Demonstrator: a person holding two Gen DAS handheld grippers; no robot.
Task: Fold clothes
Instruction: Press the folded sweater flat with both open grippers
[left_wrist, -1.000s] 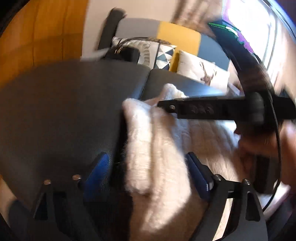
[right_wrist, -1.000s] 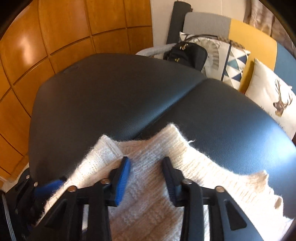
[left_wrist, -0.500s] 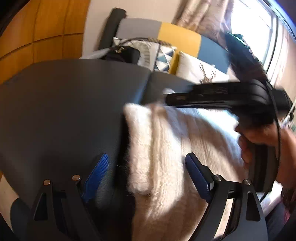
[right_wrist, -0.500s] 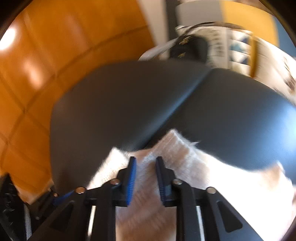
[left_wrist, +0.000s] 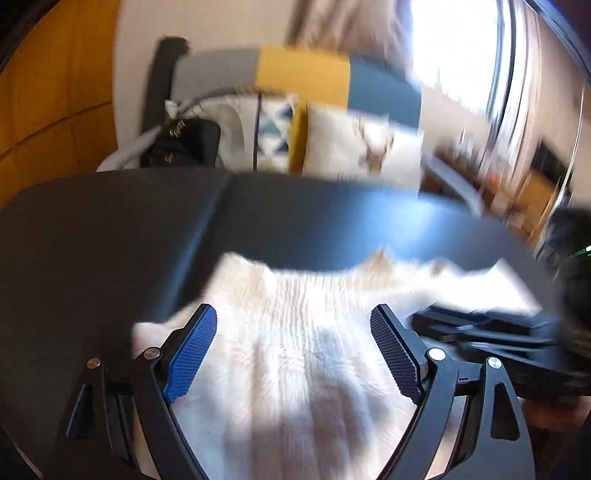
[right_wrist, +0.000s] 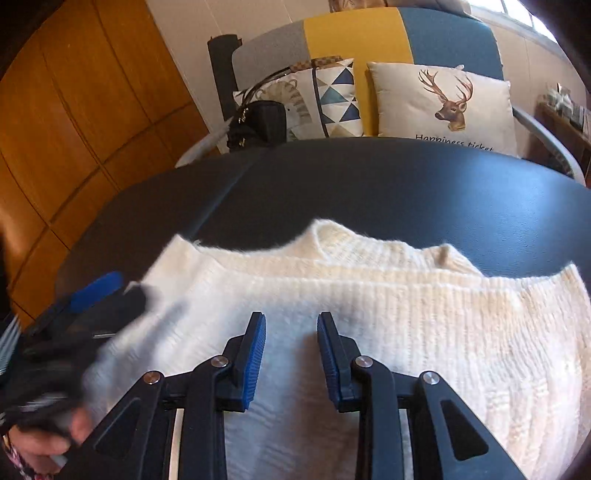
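A fluffy white knit sweater (right_wrist: 369, 314) lies on the black padded table (right_wrist: 369, 184), its neckline (right_wrist: 369, 247) towards the far side. My right gripper (right_wrist: 291, 347) hovers over the sweater's middle. Its jaws stand a little apart and are opening, with only flat knit showing through the gap. In the left wrist view the sweater (left_wrist: 295, 332) fills the foreground. My left gripper (left_wrist: 293, 332) hangs over it, open wide, its blue pads clear of the cloth. Each gripper shows blurred in the other's view: the right gripper (left_wrist: 480, 332) and the left gripper (right_wrist: 92, 295), held by a hand (right_wrist: 55, 435).
Behind the table stands a sofa (right_wrist: 351, 37) with a deer cushion (right_wrist: 443, 99), a triangle-print cushion (right_wrist: 332, 96) and a black handbag (right_wrist: 258, 122). Wooden wall panels (right_wrist: 74, 110) run along the left. A bright window (left_wrist: 461, 55) is at the right.
Both grippers swung sideways over the sweater. The right gripper left its place across the left view and now sits low at that view's right. Its jaws narrowed, then widened slightly.
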